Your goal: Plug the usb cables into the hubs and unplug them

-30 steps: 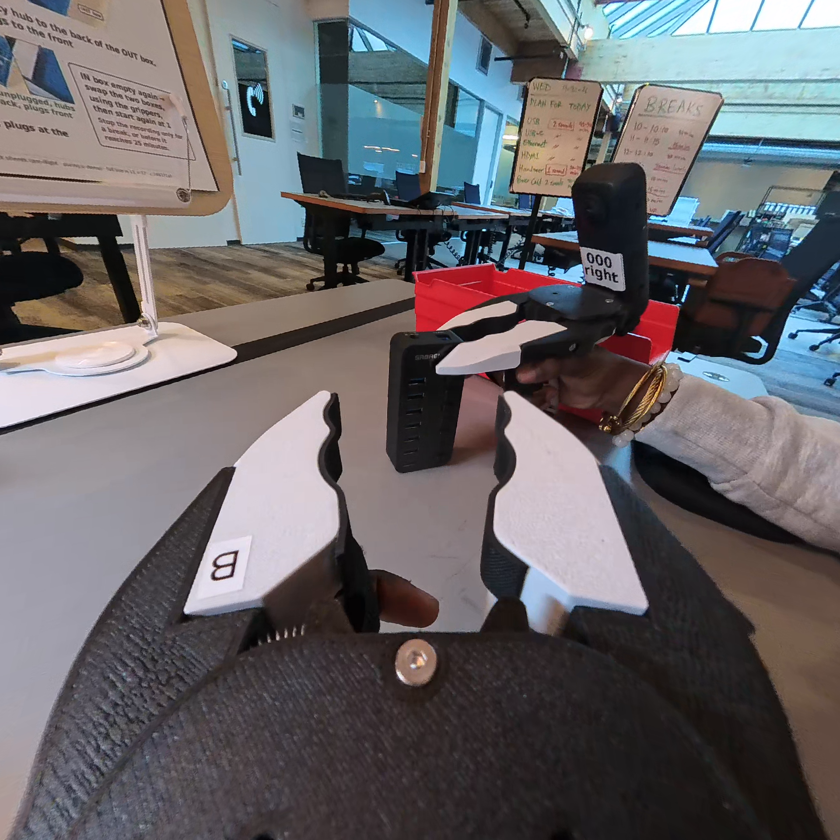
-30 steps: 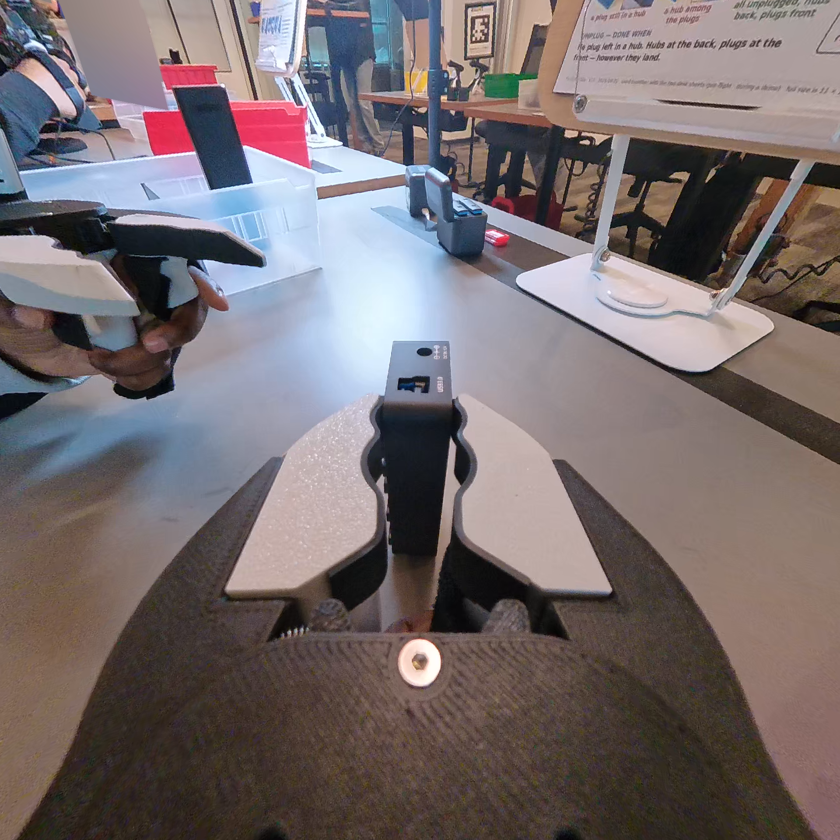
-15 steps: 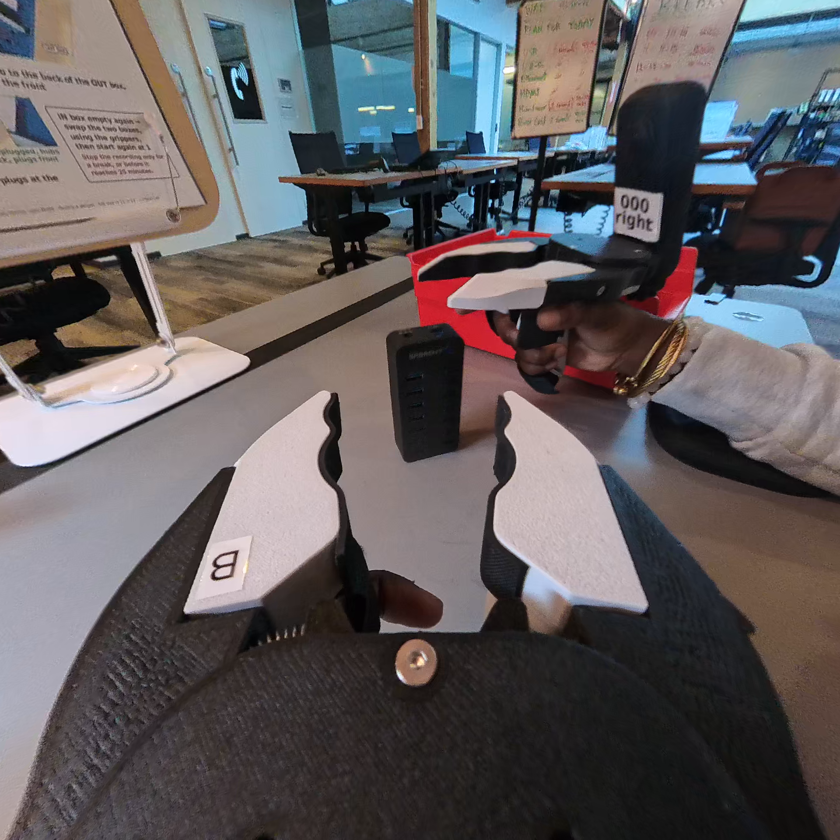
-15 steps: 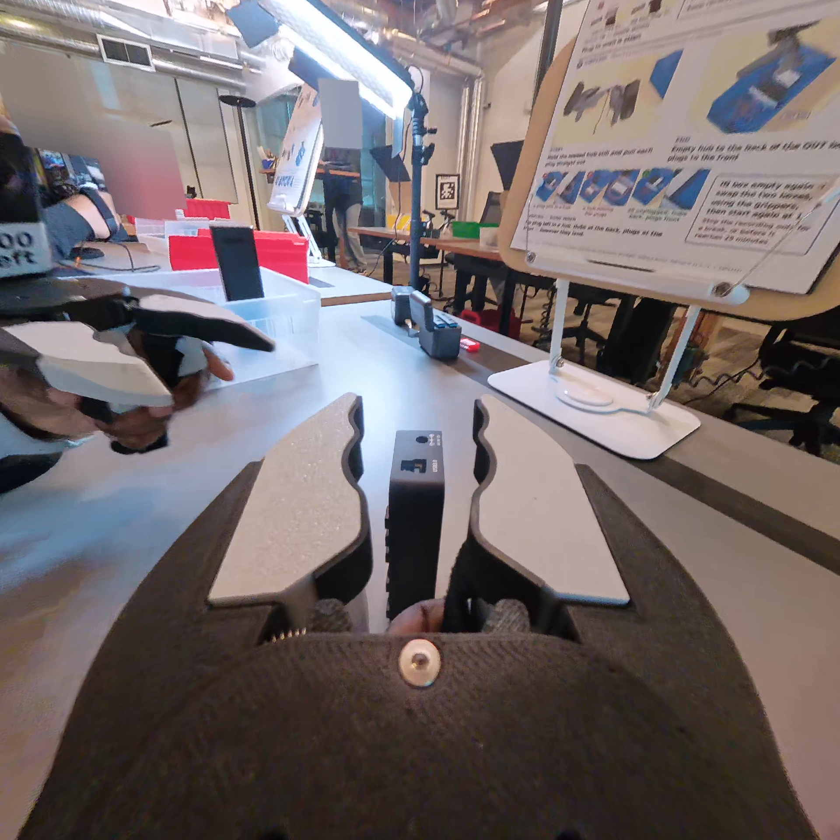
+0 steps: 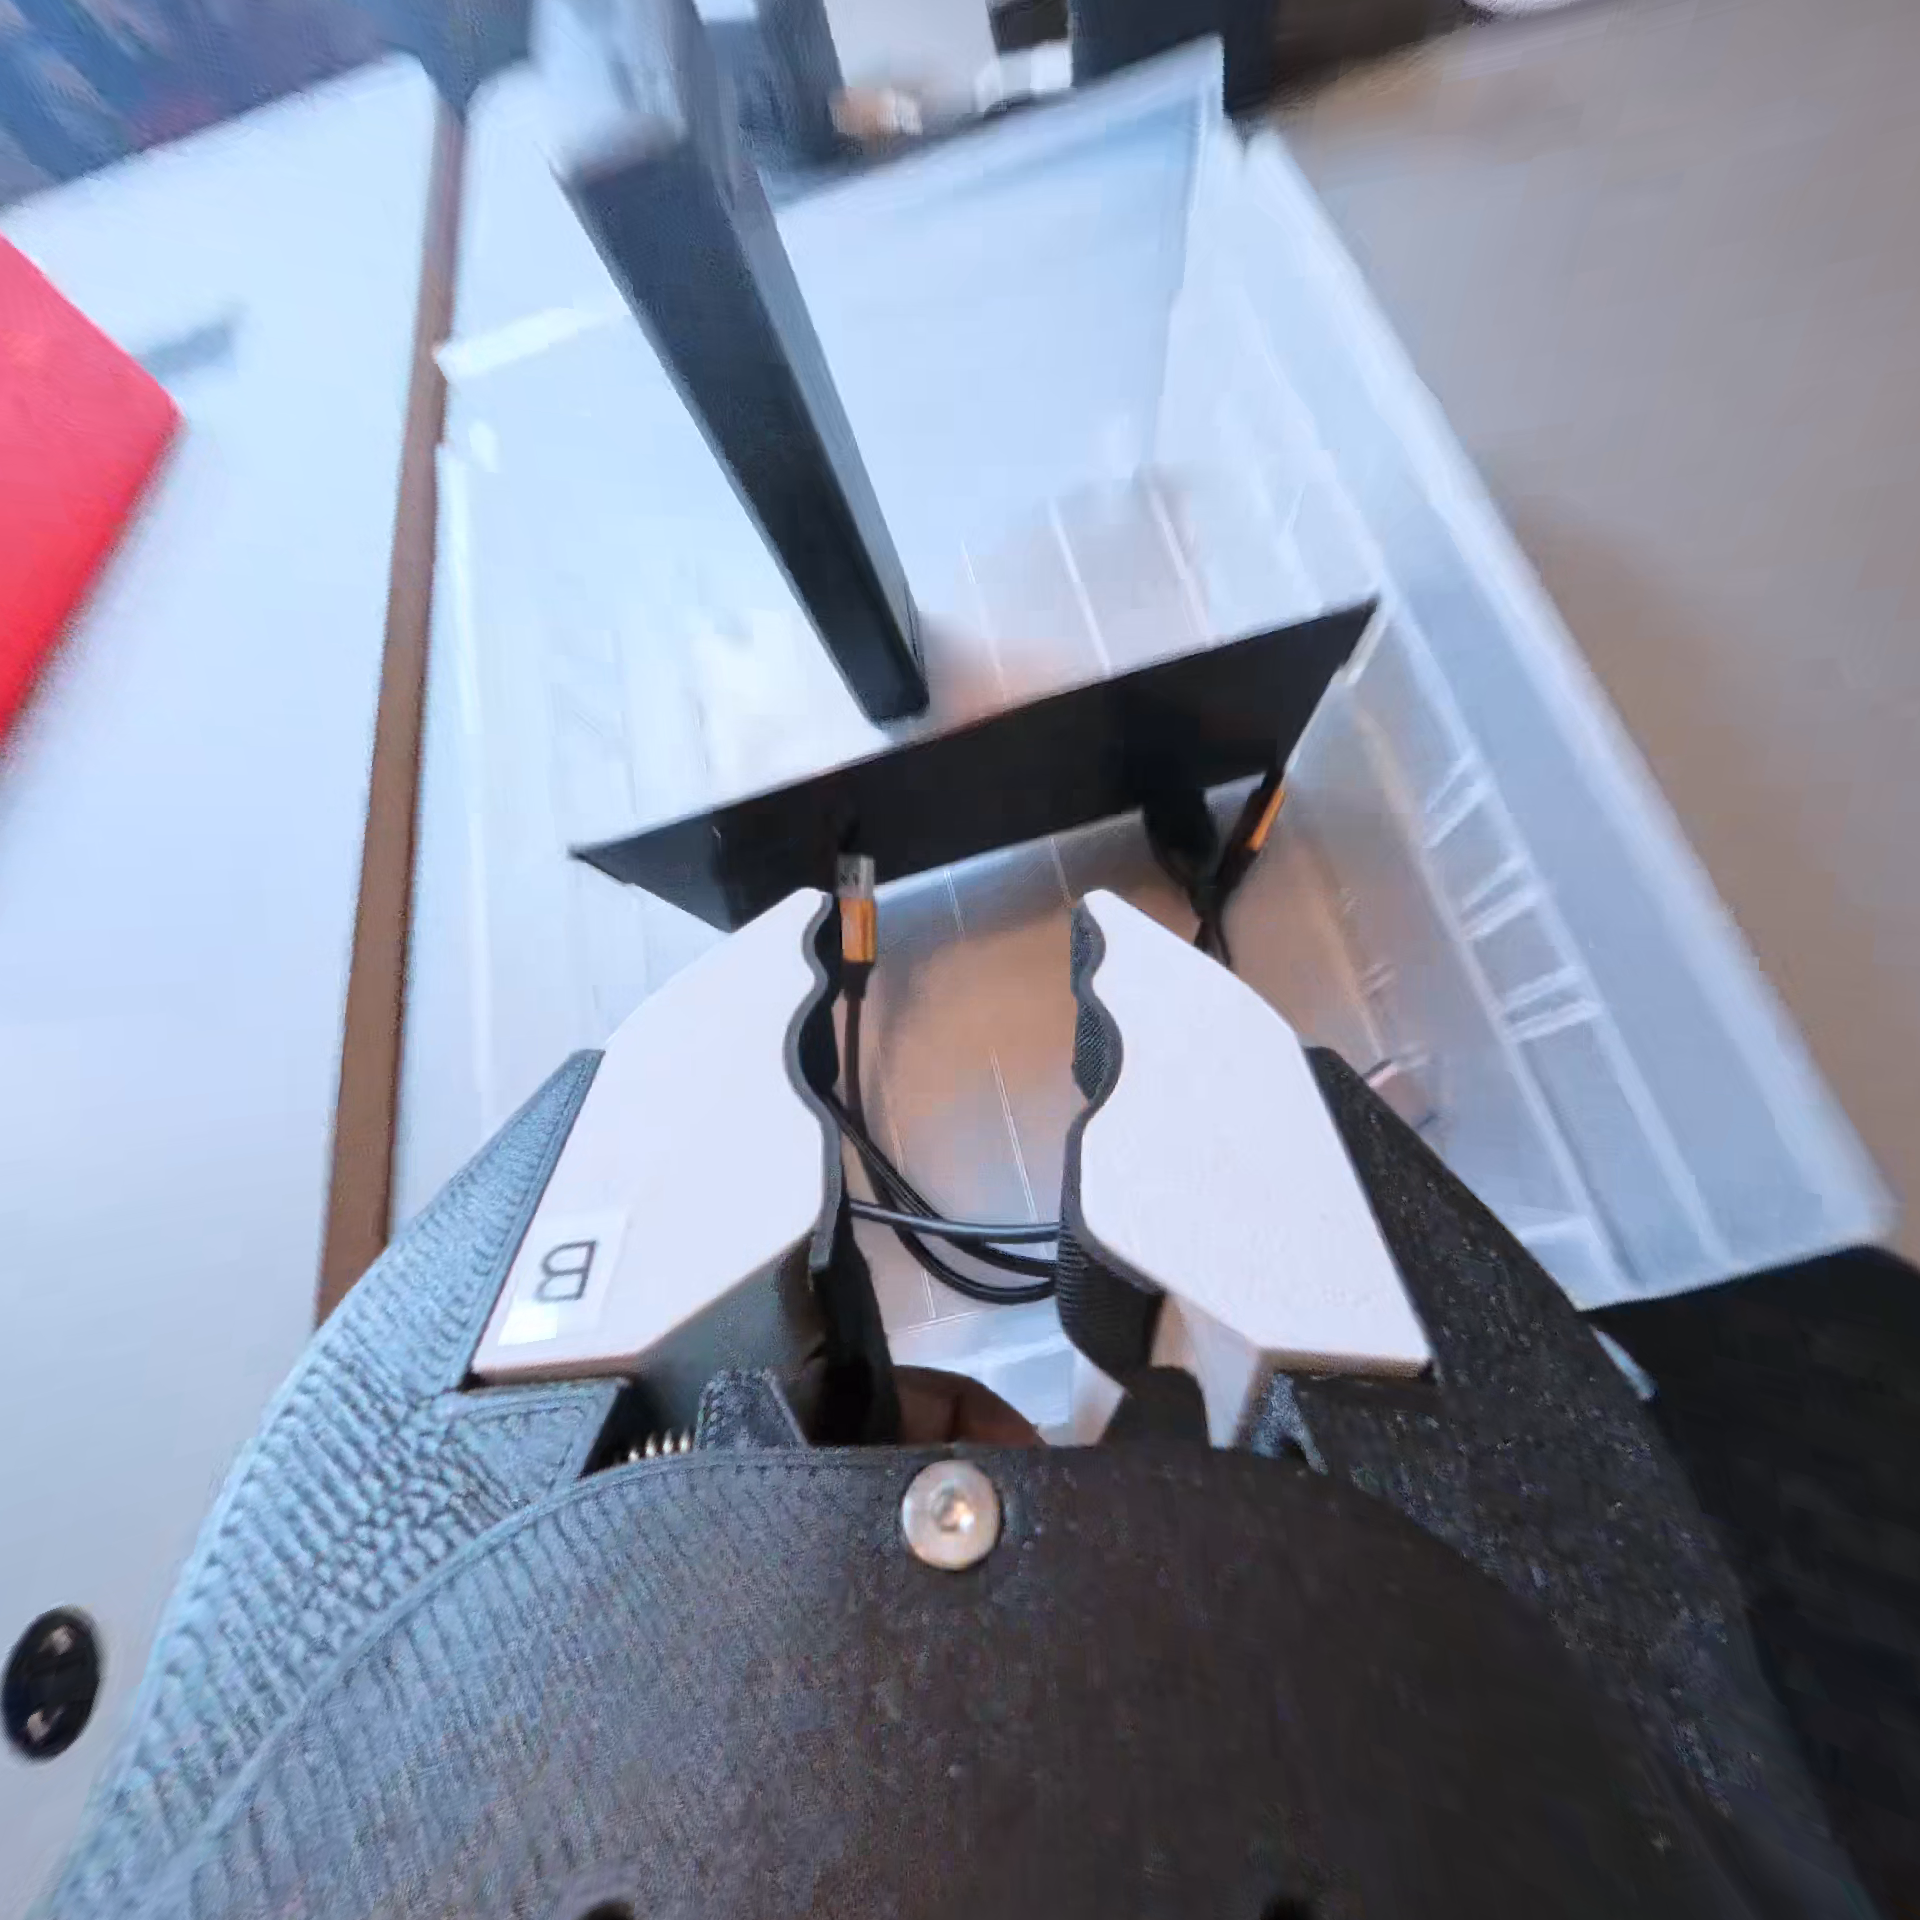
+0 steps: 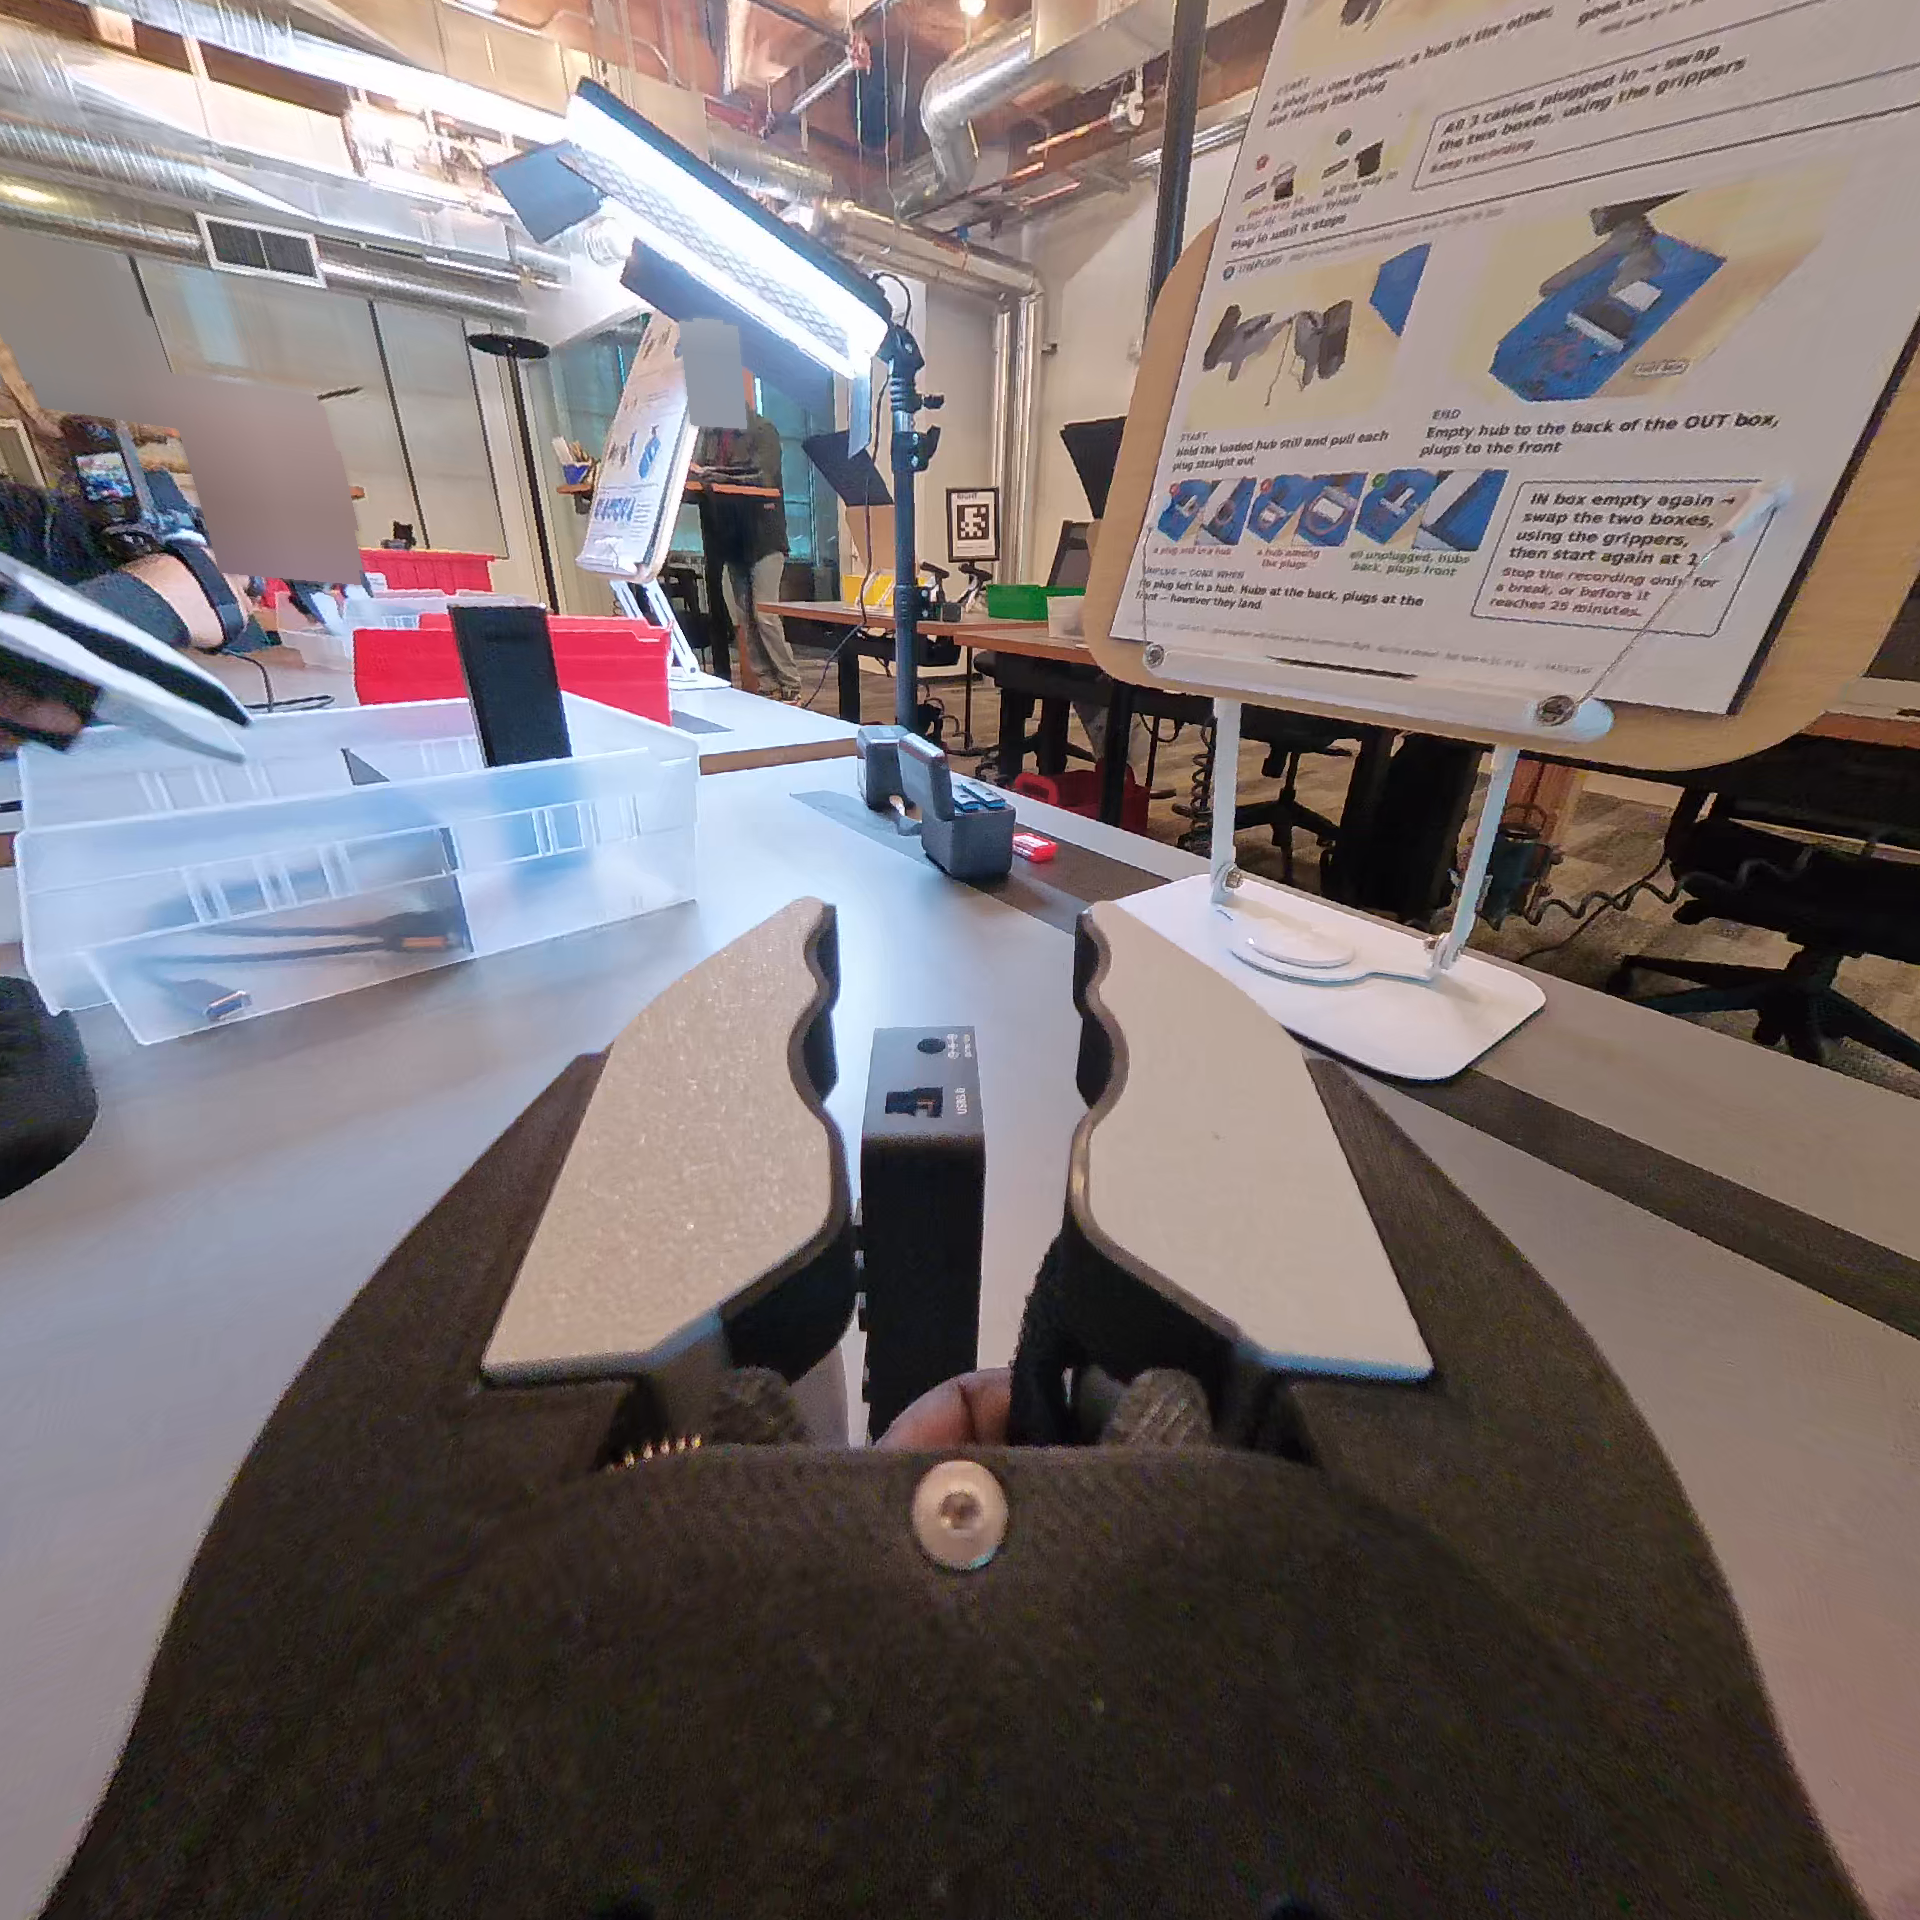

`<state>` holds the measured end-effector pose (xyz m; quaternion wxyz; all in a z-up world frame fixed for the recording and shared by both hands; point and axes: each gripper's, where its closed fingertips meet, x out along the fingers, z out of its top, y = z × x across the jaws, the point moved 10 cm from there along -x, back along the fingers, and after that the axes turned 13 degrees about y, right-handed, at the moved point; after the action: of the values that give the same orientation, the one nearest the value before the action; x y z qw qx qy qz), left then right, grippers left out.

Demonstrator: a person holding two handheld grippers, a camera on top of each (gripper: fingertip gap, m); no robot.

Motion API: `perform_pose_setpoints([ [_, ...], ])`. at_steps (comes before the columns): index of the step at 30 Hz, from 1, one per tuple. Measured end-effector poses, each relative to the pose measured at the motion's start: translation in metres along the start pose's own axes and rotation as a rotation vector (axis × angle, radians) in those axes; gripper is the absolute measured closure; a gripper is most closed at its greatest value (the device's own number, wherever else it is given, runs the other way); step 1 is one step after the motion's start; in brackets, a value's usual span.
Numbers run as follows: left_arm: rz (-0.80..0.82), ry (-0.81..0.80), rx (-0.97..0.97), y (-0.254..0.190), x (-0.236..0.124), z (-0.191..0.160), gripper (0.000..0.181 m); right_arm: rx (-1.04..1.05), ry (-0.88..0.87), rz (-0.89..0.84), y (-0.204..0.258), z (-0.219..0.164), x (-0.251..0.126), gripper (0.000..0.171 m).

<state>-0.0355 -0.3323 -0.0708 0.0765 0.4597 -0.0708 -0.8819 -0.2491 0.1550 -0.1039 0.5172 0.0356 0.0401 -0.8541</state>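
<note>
Fingers (image 5: 727,1091) of the left gripper (image 5: 948,914) hang spread over the clear bin (image 5: 1455,790) at the counter's edge, and should centre on the orange-collared usb plug (image 5: 858,914) before pinching, while the right gripper (image 6: 956,935), also spread, straddles the black hub (image 6: 923,1174).

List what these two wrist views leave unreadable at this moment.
- Left wrist view: motion blur smears the clear plastic bin; the orange-collared USB plug is half hidden behind the left gripper finger.
- Right wrist view: the upright black hub's port side faces away; the right gripper body hides its base.
</note>
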Motion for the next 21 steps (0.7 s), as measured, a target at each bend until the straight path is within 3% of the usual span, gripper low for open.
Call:
perform_pose_setpoints([
  [6, 0.193, 0.244, 0.001, 0.009, 0.070, -0.014, 0.137, 0.010, -0.005, -0.010, -0.002, -0.001, -0.001, 0.129],
  [9, 0.268, 0.222, 0.024, 0.009, 0.071, -0.008, 0.145, 0.006, 0.000, -0.004, -0.002, -0.001, 0.000, 0.129],
  [14, 0.285, 0.341, 0.090, 0.008, 0.084, -0.006, 0.148, -0.027, 0.020, -0.017, 0.001, -0.001, 0.001, 0.130],
  [18, 0.262, 0.402, 0.114, 0.012, 0.094, -0.007, 0.169, -0.034, 0.029, -0.029, 0.001, -0.001, 0.001, 0.131],
  [21, 0.257, 0.272, 0.048, 0.013, 0.067, -0.004, 0.173, -0.043, 0.034, -0.047, 0.000, -0.001, 0.000, 0.132],
])
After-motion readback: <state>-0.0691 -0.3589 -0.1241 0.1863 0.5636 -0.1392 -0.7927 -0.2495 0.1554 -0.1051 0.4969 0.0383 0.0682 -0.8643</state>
